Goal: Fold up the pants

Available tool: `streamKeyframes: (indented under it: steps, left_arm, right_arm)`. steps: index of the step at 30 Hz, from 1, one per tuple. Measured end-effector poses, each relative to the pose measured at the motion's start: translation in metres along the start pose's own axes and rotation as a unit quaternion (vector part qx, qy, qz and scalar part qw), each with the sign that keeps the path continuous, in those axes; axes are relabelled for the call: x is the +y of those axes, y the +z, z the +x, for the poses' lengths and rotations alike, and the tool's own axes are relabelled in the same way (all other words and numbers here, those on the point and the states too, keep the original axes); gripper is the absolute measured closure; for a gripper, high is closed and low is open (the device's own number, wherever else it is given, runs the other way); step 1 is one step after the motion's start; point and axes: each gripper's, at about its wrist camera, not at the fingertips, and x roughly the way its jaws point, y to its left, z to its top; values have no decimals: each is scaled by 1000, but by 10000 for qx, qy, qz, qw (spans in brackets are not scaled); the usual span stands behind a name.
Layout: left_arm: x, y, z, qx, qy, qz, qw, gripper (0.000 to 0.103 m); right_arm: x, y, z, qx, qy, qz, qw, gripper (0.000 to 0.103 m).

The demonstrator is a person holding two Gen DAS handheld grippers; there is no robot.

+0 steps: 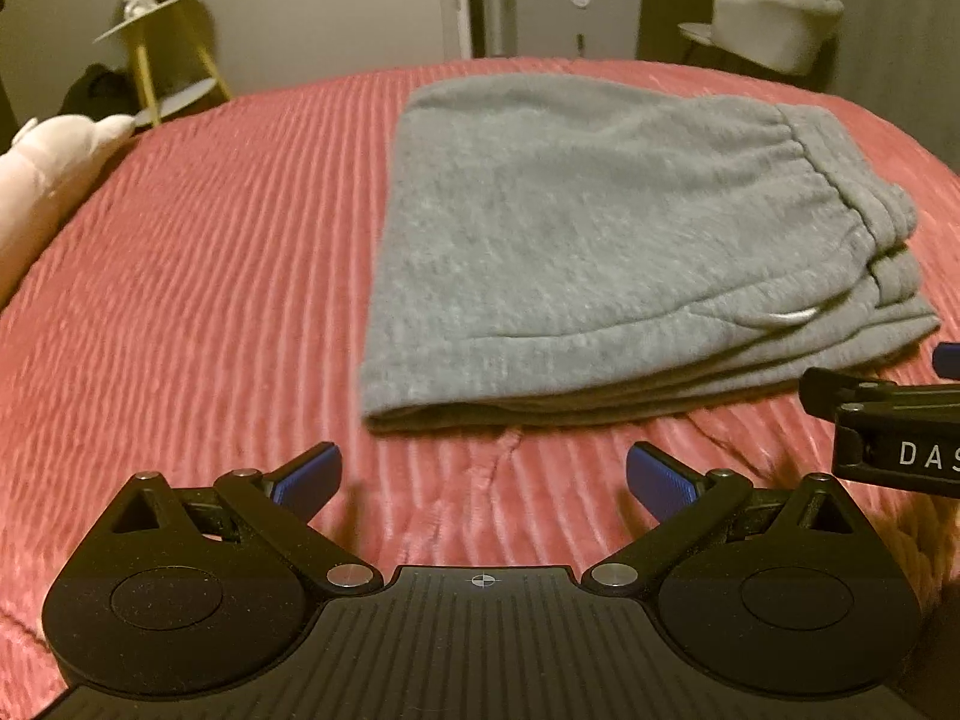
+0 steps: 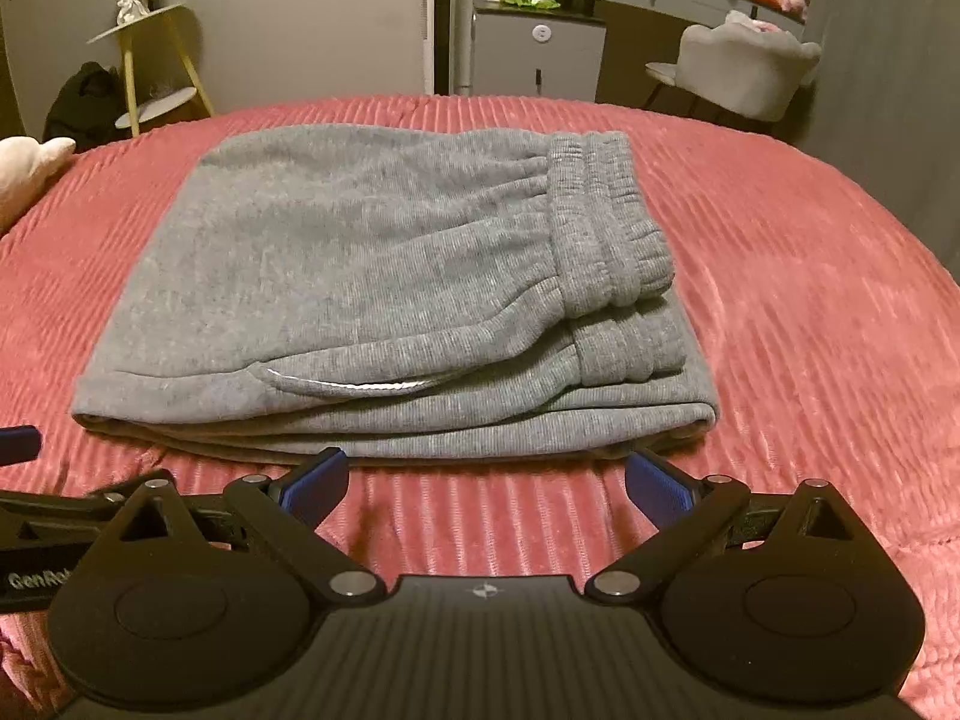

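- On the pink ribbed bedspread [image 2: 810,300], the grey pants [image 2: 384,288] lie folded into a compact, stacked rectangle, with the elastic waistband [image 2: 606,228] resting on top toward the right side.
- Several layers show along the near edge of the bundle, and a pale pocket trim [image 2: 354,385] curves across the front, so the garment looks to have been folded over more than once.
- The left gripper [image 1: 483,480] hovers just short of the bundle's near left corner, its blue-padded fingers spread wide and holding nothing.
- The right gripper [image 2: 486,483] sits close to the near edge of the pants, its jaws likewise parted and empty; whether its right pad [image 2: 657,489] brushes the cloth cannot be told.
- Judged from this layout, the folding appears essentially complete: no leg trails loose and the edges line up fairly well.
- What may remain is minor, perhaps squaring the slightly offset lower layers at the right end or smoothing the top.
- A plush toy [image 1: 54,180] lies at the left edge of the bed, well apart from the pants.
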Motion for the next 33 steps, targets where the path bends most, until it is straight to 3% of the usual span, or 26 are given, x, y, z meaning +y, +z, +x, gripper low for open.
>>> streamKeyframes:
  steps: [7,21,33]
  left_arm:
    - [6,0,1,75,-95,-173,9998,0]
    - [8,1,-3,40,171,-327,9993,0]
    - [9,0,-6,22,176,-382,9991,0]
  right_arm:
    - [0,-2,-4,-29,-27,-43,10000,4]
    - [-3,-3,-7,-15,-31,46,10000,4]
    - [-4,-4,-9,-23,-36,57,10000,4]
